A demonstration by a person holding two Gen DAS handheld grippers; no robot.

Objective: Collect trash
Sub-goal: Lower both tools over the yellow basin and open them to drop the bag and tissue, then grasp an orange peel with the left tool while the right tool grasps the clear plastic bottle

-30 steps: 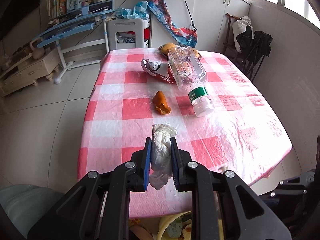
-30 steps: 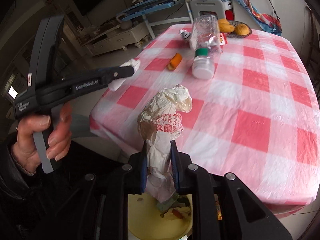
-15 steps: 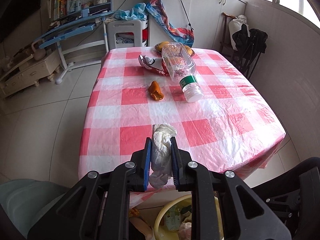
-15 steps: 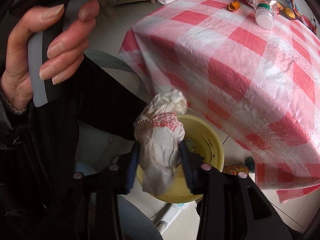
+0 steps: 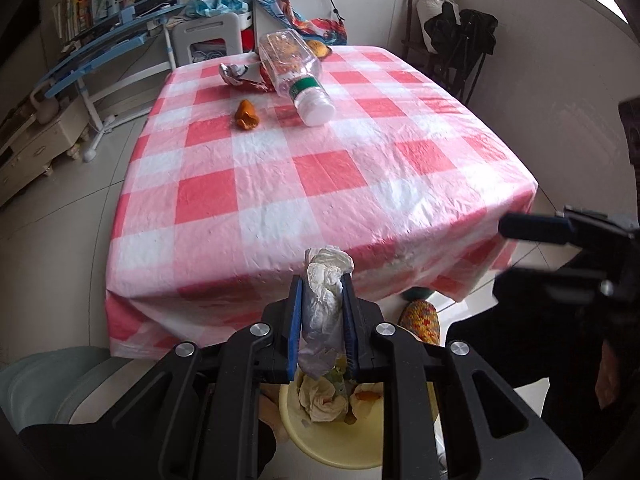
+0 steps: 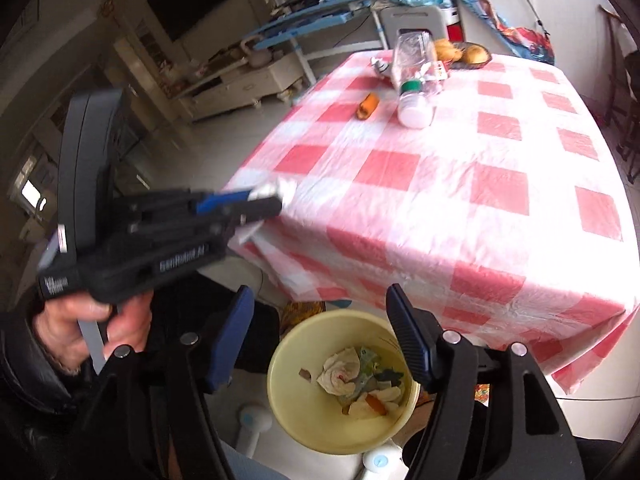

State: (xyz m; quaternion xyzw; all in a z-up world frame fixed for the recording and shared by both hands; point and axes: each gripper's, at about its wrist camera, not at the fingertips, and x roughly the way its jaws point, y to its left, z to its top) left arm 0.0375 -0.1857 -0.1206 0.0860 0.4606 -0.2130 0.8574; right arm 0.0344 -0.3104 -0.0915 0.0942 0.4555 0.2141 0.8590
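My left gripper (image 5: 322, 284) is shut on a crumpled white tissue (image 5: 325, 304) and holds it above the yellow bin (image 5: 320, 446), off the table's near edge. It also shows in the right wrist view (image 6: 264, 200). My right gripper (image 6: 320, 300) is open and empty above the yellow bin (image 6: 288, 408), which holds crumpled paper (image 6: 340, 370) and other scraps. On the checked table lie an orange peel (image 5: 246, 115), a clear plastic bottle (image 5: 294, 72) on its side, and a crushed wrapper (image 5: 238, 73).
The table (image 5: 320, 184) has a red and white checked cloth hanging over its edges. A fruit basket (image 6: 464, 54) sits at its far end. A white chair (image 5: 208, 38) and a blue desk (image 5: 108, 44) stand beyond. A pale stool (image 5: 52, 384) is at lower left.
My right gripper opened and the crumpled paper wad dropped into the yellow bin. My left gripper moved back off the table edge with the tissue, over the bin.
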